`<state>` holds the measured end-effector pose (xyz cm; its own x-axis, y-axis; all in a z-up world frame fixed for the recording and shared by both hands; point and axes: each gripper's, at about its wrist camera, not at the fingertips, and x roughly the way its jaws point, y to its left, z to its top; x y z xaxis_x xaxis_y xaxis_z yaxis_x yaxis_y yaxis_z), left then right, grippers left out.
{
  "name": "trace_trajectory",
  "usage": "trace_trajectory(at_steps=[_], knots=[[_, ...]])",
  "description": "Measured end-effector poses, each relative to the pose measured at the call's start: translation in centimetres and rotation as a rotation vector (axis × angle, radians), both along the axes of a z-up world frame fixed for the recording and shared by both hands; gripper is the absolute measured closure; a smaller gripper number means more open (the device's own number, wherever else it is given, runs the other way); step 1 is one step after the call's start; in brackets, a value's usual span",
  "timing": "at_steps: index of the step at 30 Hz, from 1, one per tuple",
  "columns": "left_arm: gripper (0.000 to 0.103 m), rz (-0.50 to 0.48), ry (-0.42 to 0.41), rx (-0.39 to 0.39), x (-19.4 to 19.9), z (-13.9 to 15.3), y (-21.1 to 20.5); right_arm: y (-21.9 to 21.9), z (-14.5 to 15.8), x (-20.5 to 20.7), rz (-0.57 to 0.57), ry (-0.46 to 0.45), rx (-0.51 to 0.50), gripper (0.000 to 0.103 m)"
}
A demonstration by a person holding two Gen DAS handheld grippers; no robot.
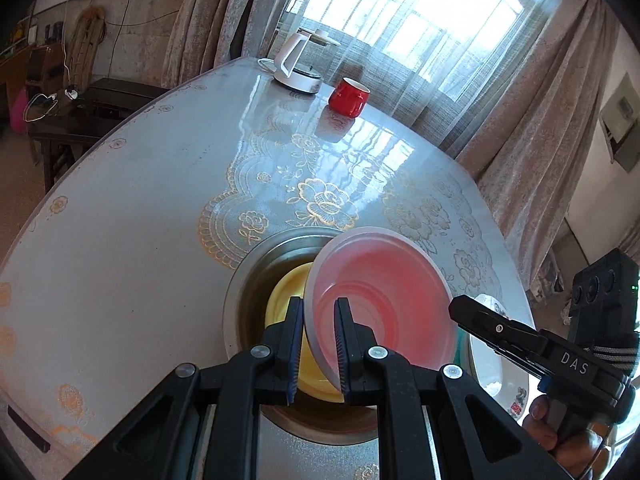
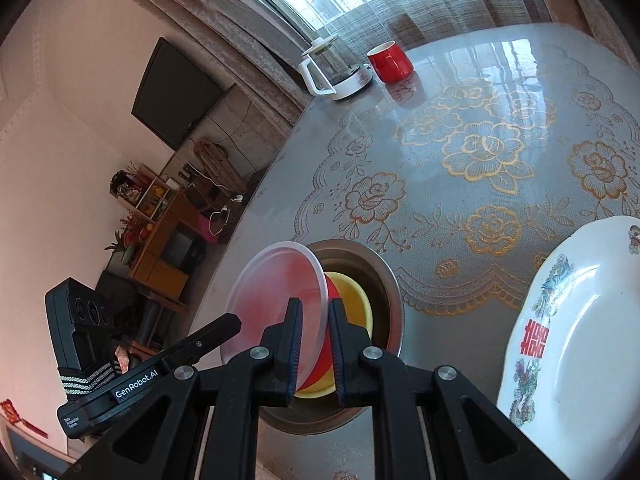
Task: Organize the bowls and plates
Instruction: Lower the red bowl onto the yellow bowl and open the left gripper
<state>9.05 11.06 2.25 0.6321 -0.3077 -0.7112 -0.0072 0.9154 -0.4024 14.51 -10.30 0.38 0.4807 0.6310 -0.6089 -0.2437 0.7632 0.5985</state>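
Both wrist cams look forward and down along their fingers, close over the table (image 1: pixel 120 240). Left cam sees the right gripper (image 1: pixel 460 312) at its right edge; right cam sees the left gripper (image 2: pixel 232 326) at its left. Shared: steel bowl (image 1: pixel 256 264), kettle (image 1: pixel 296 60), red cup (image 1: pixel 348 96), window (image 1: pixel 420 8).

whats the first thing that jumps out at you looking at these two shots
A translucent pink bowl held tilted by both grippers, left and right, over a yellow bowl nested in a steel basin. Behind, a red cup beside a white kettle.
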Motion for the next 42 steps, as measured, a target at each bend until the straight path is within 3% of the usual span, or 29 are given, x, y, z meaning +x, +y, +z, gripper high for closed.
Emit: trace_trajectory(at_steps=[5, 15, 42], knots=[[0.089, 0.015, 0.000, 0.071, -0.1, -0.7, -0.6, 0.7, -1.0, 0.3, 0.006, 0.017, -0.027, 0.089], [0.089, 0.019, 0.001, 0.108, 0.0, -1.6, -0.6, 1.5, -1.9, 0.6, 0.015, 0.025, -0.062, 0.089], [0.089, 0.021, 0.042, 0.137, 1.1, -3.5, -0.9, 1.9, -3.8, 1.1, 0.010, 0.056, -0.086, 0.088]])
